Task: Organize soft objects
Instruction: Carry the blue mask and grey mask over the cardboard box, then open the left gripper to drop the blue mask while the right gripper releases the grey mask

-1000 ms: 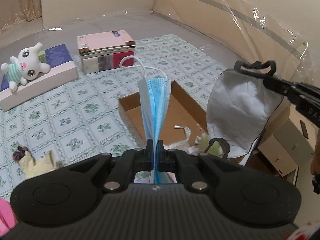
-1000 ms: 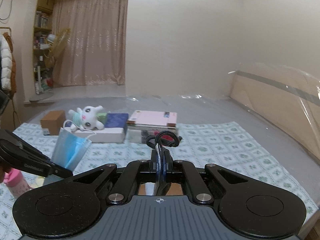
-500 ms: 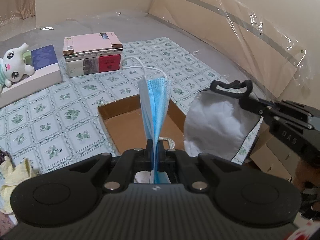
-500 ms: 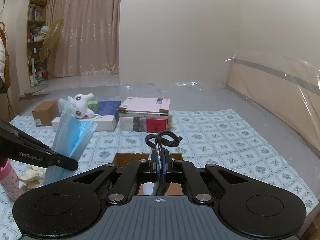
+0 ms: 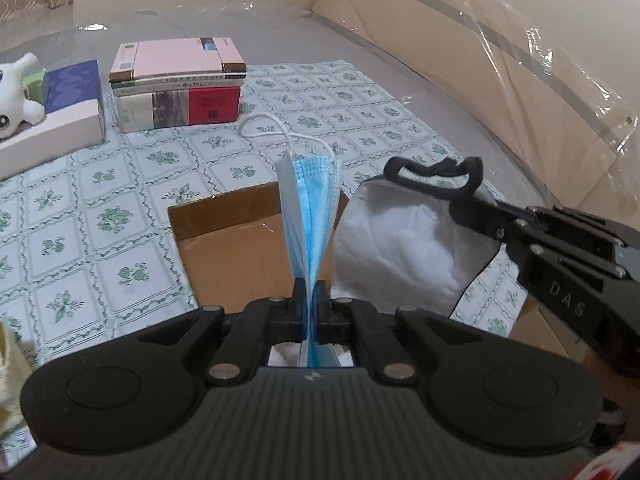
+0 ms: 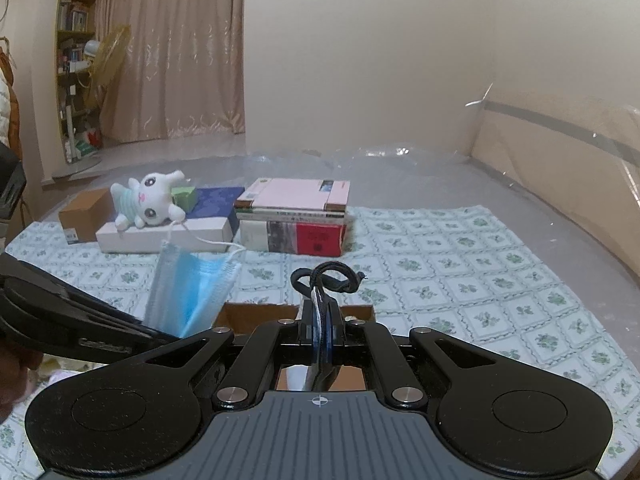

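Since the earlier frames, both of our grippers have come down and forward toward the open cardboard box (image 5: 240, 256); in the left wrist view its floor now fills more of the middle, and the book stack (image 5: 180, 84) sits nearer the top left.

Left gripper (image 5: 308, 304): jaws closed on the blue surgical mask (image 5: 310, 216). The mask stands upright from the jaws, folded along its length, with its white ear loop (image 5: 264, 128) curling over the top. In the left wrist view it hangs in front of the box interior.

Right gripper (image 6: 320, 320): jaws closed on the white mask (image 5: 400, 248) at its dark-trimmed edge. In the left wrist view the white mask hangs from the fingertips beside the blue one, over the right side of the box, with its black ear loop (image 5: 436, 172) on top. The two masks are near each other; we cannot tell whether they touch.

Surroundings:
- The box rests on a green-patterned cloth (image 5: 100, 208).
- A plush rabbit (image 6: 148, 200) lies on a flat white and blue box (image 6: 180, 232), left of the book stack.
- A small brown carton (image 6: 84, 212) stands further left.
- Clear plastic sheeting (image 5: 520, 52) covers the panel on the right.
- A curtain (image 6: 172, 52) hangs at the far wall.
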`<state>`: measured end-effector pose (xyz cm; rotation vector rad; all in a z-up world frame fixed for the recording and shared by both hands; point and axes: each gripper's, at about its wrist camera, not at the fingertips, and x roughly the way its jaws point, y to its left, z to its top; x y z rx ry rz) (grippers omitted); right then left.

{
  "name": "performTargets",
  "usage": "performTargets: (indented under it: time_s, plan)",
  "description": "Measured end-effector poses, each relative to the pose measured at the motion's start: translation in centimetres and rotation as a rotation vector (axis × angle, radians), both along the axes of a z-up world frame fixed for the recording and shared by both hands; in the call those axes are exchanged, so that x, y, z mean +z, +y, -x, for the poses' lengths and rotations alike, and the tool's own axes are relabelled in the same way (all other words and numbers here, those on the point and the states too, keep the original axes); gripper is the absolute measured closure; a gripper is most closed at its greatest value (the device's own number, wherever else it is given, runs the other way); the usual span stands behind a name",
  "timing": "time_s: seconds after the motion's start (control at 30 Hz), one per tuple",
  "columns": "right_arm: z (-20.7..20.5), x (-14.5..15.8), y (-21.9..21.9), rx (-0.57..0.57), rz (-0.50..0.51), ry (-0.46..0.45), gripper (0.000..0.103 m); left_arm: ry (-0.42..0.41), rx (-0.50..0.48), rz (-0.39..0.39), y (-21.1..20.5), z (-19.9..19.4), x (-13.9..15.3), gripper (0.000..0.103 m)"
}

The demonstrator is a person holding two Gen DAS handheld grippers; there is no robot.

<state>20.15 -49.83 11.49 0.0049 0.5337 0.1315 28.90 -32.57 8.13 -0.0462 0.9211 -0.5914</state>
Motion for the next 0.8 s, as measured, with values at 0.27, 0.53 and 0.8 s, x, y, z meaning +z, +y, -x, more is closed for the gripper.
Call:
performTargets:
  time_s: [0.27, 0.53, 0.8]
  plan:
    - [-2.8, -4.6, -0.7, 0.013, -0.020, 0.101, 0.099, 0.056, 0.025, -0.032, -1.3, -2.1, -5.1, 0.100]
    - [-4.0, -7.3, -1.7, -0.003, -0.065, 0.160, 0.099, 0.067, 0.043, -0.057, -0.8, -3.3, -6.9, 0.067]
    - [-4.7, -8.7, -1.4, 0.006, -0.112, 0.194, 0.099, 0.033, 0.071, -0.031, 1.8, -2.4, -4.9, 0.062]
